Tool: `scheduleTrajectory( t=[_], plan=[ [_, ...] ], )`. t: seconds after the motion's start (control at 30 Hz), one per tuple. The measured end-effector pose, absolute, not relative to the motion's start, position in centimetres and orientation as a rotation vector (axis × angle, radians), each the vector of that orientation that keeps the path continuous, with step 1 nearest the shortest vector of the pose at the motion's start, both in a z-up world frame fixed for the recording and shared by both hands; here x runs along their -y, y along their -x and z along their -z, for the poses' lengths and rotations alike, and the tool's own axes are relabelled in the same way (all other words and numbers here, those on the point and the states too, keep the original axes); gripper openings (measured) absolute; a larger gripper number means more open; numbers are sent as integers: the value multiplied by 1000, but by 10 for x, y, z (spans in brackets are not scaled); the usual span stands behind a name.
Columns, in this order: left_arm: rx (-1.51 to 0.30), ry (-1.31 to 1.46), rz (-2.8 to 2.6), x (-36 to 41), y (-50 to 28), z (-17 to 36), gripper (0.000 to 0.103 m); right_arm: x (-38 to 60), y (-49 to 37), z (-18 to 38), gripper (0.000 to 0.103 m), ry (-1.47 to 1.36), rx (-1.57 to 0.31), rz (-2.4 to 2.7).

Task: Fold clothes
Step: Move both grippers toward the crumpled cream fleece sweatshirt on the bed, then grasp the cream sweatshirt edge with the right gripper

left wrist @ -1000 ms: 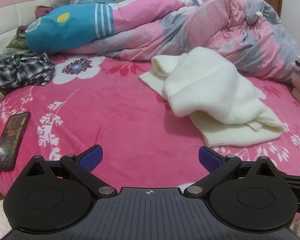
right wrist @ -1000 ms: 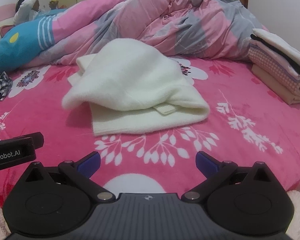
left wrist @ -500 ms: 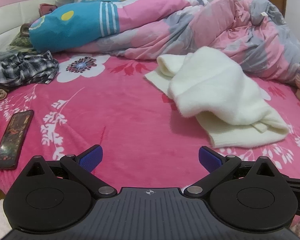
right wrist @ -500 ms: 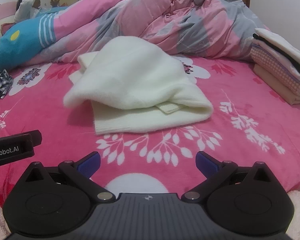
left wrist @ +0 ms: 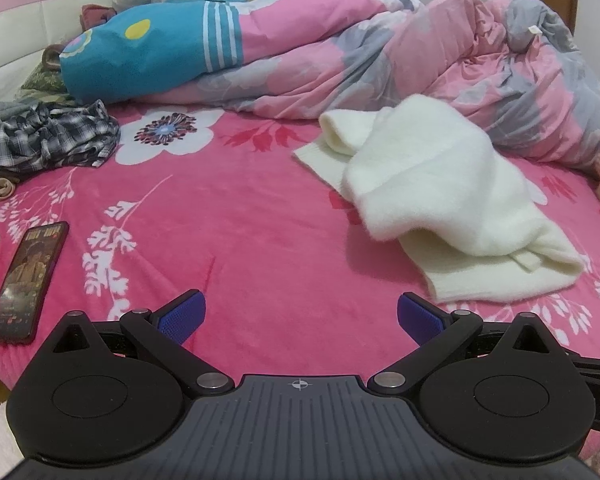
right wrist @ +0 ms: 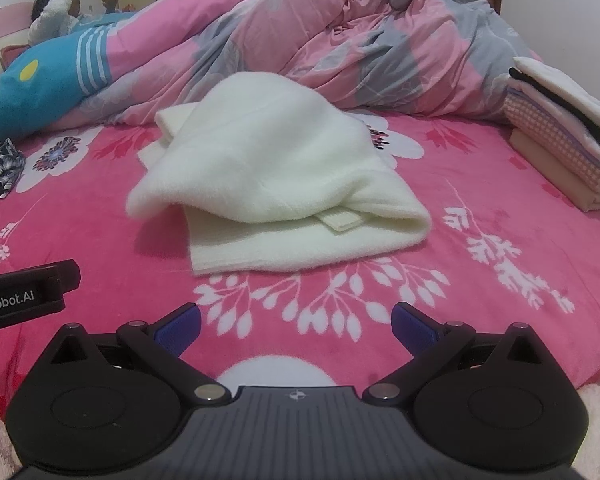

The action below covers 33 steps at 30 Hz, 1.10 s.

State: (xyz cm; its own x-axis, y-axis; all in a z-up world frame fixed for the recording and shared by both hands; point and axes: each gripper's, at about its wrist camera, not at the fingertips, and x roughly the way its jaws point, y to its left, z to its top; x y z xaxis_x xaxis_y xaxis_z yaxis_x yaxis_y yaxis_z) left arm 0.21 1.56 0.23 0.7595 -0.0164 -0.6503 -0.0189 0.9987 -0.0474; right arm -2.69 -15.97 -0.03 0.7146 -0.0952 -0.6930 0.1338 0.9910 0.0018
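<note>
Both tools gape wide, empty, at the bed's near edge; the fluffy cream-white fleece garment (right wrist: 272,176) lies straight ahead of the right tool (right wrist: 296,326), rightward of the left tool (left wrist: 300,316).

1. The left gripper (left wrist: 299,316) hangs over the near edge of the pink flowered bed (left wrist: 236,216), its blue-tipped jaws spread wide with nothing between them.
2. A cream garment (left wrist: 440,200), loosely folded over itself, lies toward the bed's right side, well apart from the gripper.
3. A phone (left wrist: 27,280) lies face up near the left edge, screen lit.
4. A crumpled plaid garment (left wrist: 52,136) sits at the far left edge.
5. A rumpled pink and grey quilt (left wrist: 420,72) runs along the far side, with a blue pillow (left wrist: 152,48) at its left end.
</note>
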Motion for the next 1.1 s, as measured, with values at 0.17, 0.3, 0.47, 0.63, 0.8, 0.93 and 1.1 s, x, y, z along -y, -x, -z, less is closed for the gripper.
scheduleTrajectory(
  t=[0.17,0.3,0.47,0.63,0.8,0.93,1.1],
  plan=[
    [-702,67,6,-18,-7,-1,103,161,23,1,103,-51,-761,131],
    [-675,103,31,-22,-10,2,103,164,19,3,103,-56,-752,139],
    [-640,160,94,-30,-14,9,103,170,16,6,103,-59,-704,124],
    [-600,204,124,-38,-20,14,103,170,17,9,103,-32,-578,36],
    [-590,210,110,-45,-28,22,103,150,9,15,103,124,-459,-57],
    [-576,225,101,-53,-33,28,103,131,-5,19,103,257,-376,-121],
    [-552,260,84,-65,-40,32,103,100,-35,33,100,480,-339,-163]
  ],
)
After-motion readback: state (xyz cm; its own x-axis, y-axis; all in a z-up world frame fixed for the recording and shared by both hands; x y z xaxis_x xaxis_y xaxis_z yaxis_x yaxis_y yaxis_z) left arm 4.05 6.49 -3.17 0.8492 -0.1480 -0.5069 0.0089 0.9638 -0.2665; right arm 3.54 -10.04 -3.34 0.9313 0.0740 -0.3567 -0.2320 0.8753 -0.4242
